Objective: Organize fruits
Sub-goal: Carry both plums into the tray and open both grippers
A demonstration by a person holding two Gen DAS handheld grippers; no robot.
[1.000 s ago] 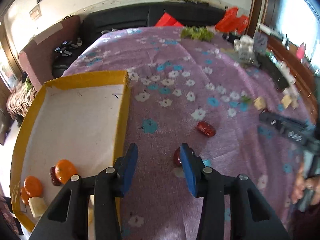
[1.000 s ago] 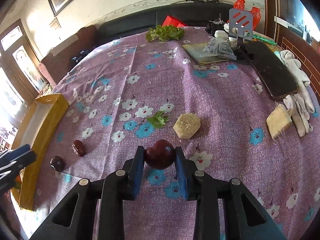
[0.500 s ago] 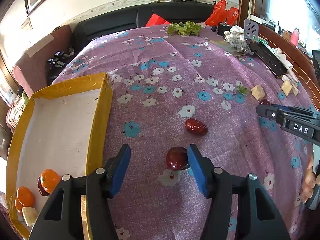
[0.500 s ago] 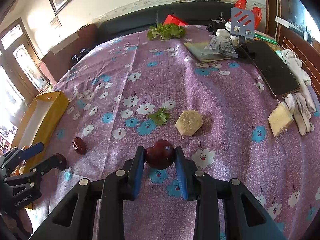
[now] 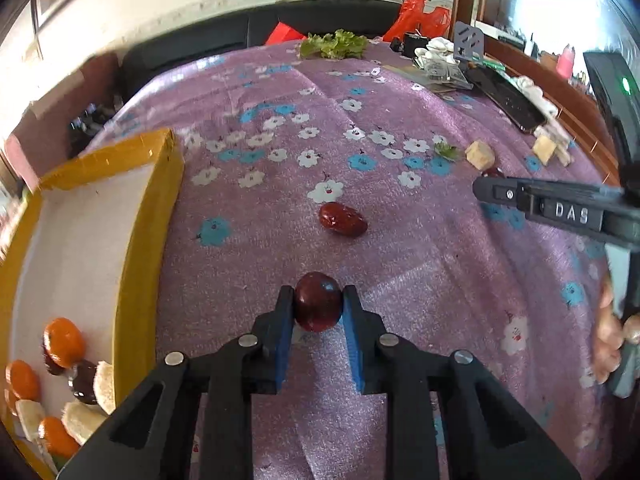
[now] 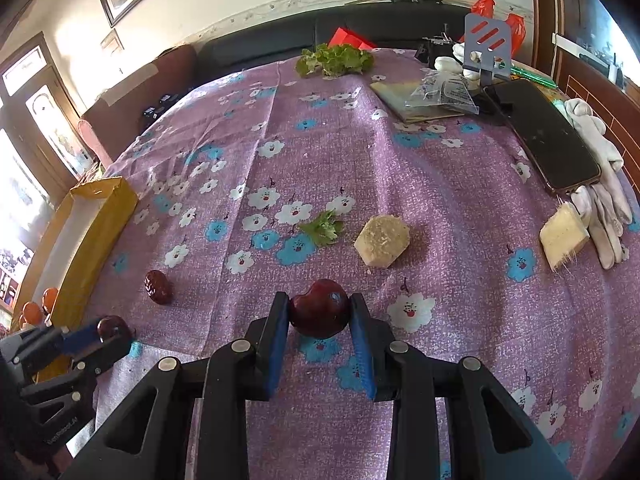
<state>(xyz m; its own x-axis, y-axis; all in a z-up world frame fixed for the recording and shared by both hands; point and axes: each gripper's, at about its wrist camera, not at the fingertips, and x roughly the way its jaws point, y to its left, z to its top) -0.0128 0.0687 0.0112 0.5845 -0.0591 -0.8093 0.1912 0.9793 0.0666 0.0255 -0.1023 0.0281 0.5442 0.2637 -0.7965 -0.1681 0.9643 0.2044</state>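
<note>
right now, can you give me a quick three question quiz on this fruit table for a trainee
1. True or false: the left hand-held gripper is shut on a dark red fruit.
2. What lies loose on the cloth just beyond that fruit? A) a wrinkled red date B) a banana C) a green apple
3. Fill in: the orange fruits lie inside the yellow ____.

Key
1. True; its jaws have just been closing and the pads now press the fruit's sides.
2. A, the date.
3. Box, to the left of the left hand-held gripper.
</note>
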